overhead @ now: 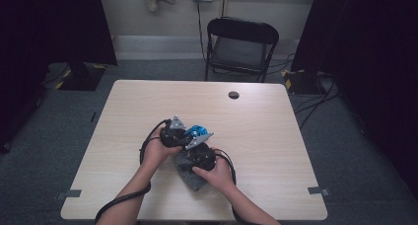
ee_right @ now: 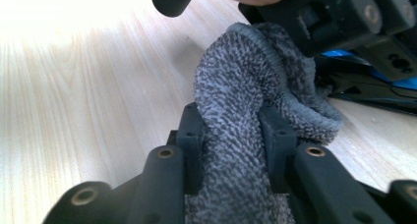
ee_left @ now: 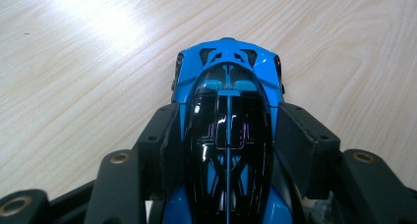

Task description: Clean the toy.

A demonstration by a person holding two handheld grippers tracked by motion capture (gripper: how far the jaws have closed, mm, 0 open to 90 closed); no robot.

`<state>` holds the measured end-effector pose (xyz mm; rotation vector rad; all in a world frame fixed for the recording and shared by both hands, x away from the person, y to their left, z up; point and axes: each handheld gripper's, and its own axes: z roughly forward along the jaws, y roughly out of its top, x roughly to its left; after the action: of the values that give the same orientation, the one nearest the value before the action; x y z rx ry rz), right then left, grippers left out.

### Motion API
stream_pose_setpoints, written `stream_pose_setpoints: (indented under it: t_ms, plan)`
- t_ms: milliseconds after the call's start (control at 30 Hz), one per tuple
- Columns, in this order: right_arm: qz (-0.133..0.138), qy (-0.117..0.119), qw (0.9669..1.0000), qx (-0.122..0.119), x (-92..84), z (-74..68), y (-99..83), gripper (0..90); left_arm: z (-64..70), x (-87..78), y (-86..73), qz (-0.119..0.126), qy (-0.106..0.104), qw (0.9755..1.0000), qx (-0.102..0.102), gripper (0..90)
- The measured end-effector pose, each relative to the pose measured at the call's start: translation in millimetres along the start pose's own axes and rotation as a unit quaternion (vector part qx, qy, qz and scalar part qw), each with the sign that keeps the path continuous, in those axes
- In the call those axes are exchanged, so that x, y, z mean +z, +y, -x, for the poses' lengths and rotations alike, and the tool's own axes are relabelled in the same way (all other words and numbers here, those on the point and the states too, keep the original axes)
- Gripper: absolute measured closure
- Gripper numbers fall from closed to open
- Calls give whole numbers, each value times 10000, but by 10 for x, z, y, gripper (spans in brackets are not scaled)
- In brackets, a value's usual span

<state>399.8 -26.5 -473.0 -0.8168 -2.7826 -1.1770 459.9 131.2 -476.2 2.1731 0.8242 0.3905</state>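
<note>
The right gripper (ee_right: pixel 231 130), clamped on a grey cloth (ee_right: pixel 236 96), is held just beside the blue toy car (ee_left: pixel 228 116), which is gripped lengthwise between the left gripper's (ee_left: pixel 228 135) jaws.

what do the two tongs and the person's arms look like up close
Both tongs, left and right, are black, each topped by a grey three-cornered plate. Their black jaws carry brass-coloured pivot rivets. A black cable trails from each. The forearms are bare, no sleeves showing.
</note>
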Motion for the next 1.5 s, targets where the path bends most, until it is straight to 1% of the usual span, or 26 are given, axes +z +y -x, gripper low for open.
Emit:
stream_pose_setpoints:
  t_ms: [67,133,233,300,367,433,467,533,567,600,633,800,900,933,967,1000,1033,1100,1133,1200,1267,1300,1333,1400,1433,1500]
  plan:
    - [27,-27,10000,4,-12,-2,-16,633,1,3,-2,-5,-23,10000,-10,416]
    - [28,-74,10000,12,-24,1,-31,566,6,6,-3,-4,2,10000,-49,398]
    - [87,-145,9998,92,-61,6,-46,421,6,4,3,-14,-29,9999,-152,384]
    - [68,-174,9998,2,-83,6,-54,385,6,4,10,-10,-36,9997,-235,358]
    - [58,-235,9997,-93,-109,-2,-67,344,2,-6,21,-3,-25,9997,-254,343]
    - [76,-251,9996,-87,-141,-11,-79,319,6,-18,38,33,-32,9996,-296,338]
    - [66,-238,9996,-111,-160,-16,-87,315,0,-32,49,49,-33,9996,-280,332]
    - [58,-248,9996,-129,-190,-21,-107,298,-3,-64,70,88,-6,9993,-355,313]
    - [48,-277,9995,-144,-203,-25,-120,294,-7,-87,81,91,-21,9994,-342,309]
    - [26,-290,9995,-147,-213,-25,-135,294,-14,-116,91,65,-14,9996,-273,309]
    - [13,-276,9996,-101,-217,-22,-154,292,-9,-142,100,96,0,9995,-310,308]
    - [-130,-217,9997,-2,-193,-16,-241,295,6,-287,109,189,-32,9993,-318,299]
    - [-180,-159,9997,78,-152,-26,-282,333,21,-375,78,257,-92,9990,-359,290]
    - [-226,-191,9996,45,-143,-34,-291,365,37,-421,51,317,-111,9987,-386,283]
    - [-226,-191,9996,45,-143,-34,-291,365,37,-421,51,317,-111,9987,-386,281]
    - [-222,-198,9996,-24,-138,-37,-293,408,43,-439,39,316,-132,9987,-376,281]
    - [-220,-176,9996,1,-138,-31,-293,427,51,-461,23,321,-158,9987,-375,280]
    - [-206,-95,9997,22,-143,-11,-295,533,67,-506,-7,329,-171,9987,-338,277]
    - [-217,-39,9998,-15,-144,-7,-295,559,71,-526,-21,370,-175,9986,-342,277]
    - [-251,33,9996,-132,-145,-7,-285,578,79,-564,-45,388,-177,9985,-333,278]
    - [-249,39,9991,-340,-145,-26,-260,574,88,-594,-62,394,-188,9985,-344,281]
    - [-241,19,9991,-355,-150,-31,-250,558,91,-605,-68,398,-215,9983,-359,284]
    - [-161,-25,9994,-319,-156,-35,-238,505,94,-612,-72,405,-210,9984,-345,288]
    - [-94,-55,9998,-151,-172,-39,-209,347,98,-616,-84,404,-199,9984,-339,288]
    - [-61,-88,9999,-102,-182,-43,-203,315,99,-615,-90,413,-192,9983,-369,288]
    - [-20,-166,9999,-15,-221,-53,-196,261,106,-611,-97,383,-200,9985,-350,288]
